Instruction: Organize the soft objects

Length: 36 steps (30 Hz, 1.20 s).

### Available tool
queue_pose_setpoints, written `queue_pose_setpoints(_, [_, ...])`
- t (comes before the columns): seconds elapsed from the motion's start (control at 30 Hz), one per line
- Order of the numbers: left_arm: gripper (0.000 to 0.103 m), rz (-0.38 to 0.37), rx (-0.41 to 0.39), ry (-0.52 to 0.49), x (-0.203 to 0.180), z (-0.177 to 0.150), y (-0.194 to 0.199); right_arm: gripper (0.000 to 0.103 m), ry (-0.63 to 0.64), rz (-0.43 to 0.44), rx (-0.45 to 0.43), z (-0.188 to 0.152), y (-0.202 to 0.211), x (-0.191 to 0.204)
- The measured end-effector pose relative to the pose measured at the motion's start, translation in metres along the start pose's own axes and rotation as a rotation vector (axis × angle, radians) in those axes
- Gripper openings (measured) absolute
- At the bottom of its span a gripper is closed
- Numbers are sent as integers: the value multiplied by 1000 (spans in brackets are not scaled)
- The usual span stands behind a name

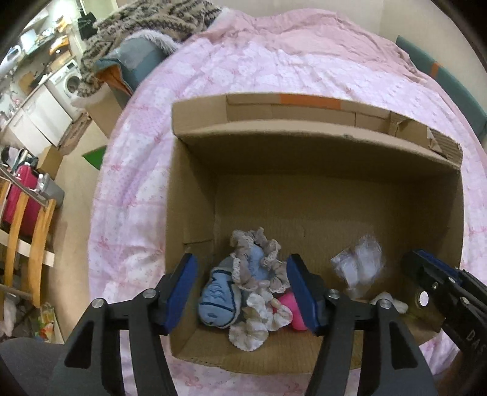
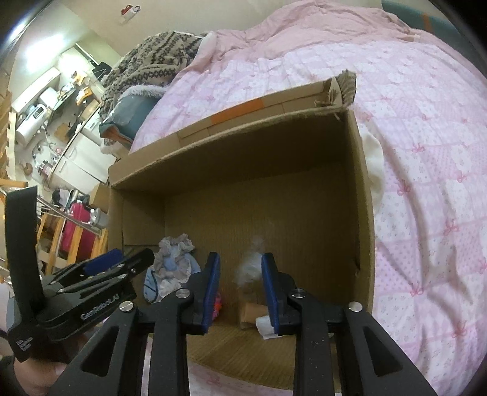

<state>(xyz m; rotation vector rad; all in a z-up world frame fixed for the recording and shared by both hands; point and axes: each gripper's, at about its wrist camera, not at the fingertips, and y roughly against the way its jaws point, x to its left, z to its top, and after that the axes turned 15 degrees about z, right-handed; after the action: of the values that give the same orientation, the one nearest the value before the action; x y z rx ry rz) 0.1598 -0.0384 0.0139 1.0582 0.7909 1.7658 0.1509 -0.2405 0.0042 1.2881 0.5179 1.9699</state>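
Observation:
An open cardboard box (image 1: 304,134) lies on a pink bedspread. In its near left corner is a pile of soft things: a blue sock-like cloth (image 1: 219,301), a frilly grey and blue scrunchie (image 1: 258,259), a white frilly scrunchie (image 1: 258,323) and a pink piece (image 1: 292,307). My left gripper (image 1: 243,292) hangs open just above this pile, its pads touching nothing. A blurred clear plastic packet (image 1: 359,262) is in the box to the right, apart from the pads. My right gripper (image 2: 240,289) stands open over it, with the packet (image 2: 251,268) seen between its fingers. The left gripper (image 2: 124,259) shows at that view's left.
The pink bedspread (image 2: 426,182) spreads around the box. A patterned knit blanket (image 1: 146,27) lies at the bed's far left corner. Left of the bed are floor, a wooden chair (image 1: 24,231), a pink suitcase (image 1: 21,195) and a washing machine (image 1: 70,82). A small white scrap (image 2: 264,327) lies in the box.

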Motion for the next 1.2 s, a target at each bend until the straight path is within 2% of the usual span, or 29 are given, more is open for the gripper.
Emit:
queue_pose_setpoints(0.03, [58,2,-5,0,1,0,2,61,10,-5,-5,0,1,1])
queue_pose_setpoints(0.07, [58,1,-14,1,3,0,5,71,18,-5,-17,0,3,3])
queue_pose_setpoints(0.1, [59,-2,-30,3,5,0,9,74,24,-1,-33,0,6,4])
queue_pose_setpoints(0.3, [59,-17,-113,8,21,-1,36,76,65,-11,-114,-1,28,12])
queue_pose_setpoints(0.37, [59,-23,-138,4,26,-3,45,82,79,-6,-148,-3,39,17])
queue_pose_setpoints(0.4, [60,-29,-150,4,29,-5,51,89,92,-10,-167,-5,45,21])
queue_pose_setpoints(0.43, [65,-34,-159,7,33,-7,54,98,103,-16,-186,-8,51,24])
queue_pose_setpoints(0.47, [69,-45,-174,12,38,-10,59,101,115,-20,-205,-10,58,28])
queue_pose_setpoints(0.5, [78,-57,-189,20,43,-13,64,103,124,-21,-222,-12,64,32])
queue_pose_setpoints(0.53, [83,-72,-200,27,48,-17,70,103,133,-26,-235,-15,70,37])
queue_pose_setpoints(0.6, [83,-113,-226,33,60,-26,79,103,136,-44,-246,-21,80,44])
queue_pose_setpoints(0.7, [84,-136,-270,23,70,-41,94,103,132,-66,-273,-32,95,53])
queue_pose_setpoints(0.8, [89,-160,-297,22,83,-60,106,103,144,-92,-281,-45,106,64])
queue_pose_setpoints(1.0, [95,-162,-319,51,103,-90,114,103,190,-121,-300,-75,116,87])
queue_pose_setpoints(1.2, [99,-188,-317,79,115,-112,104,103,208,-163,-309,-99,107,89])
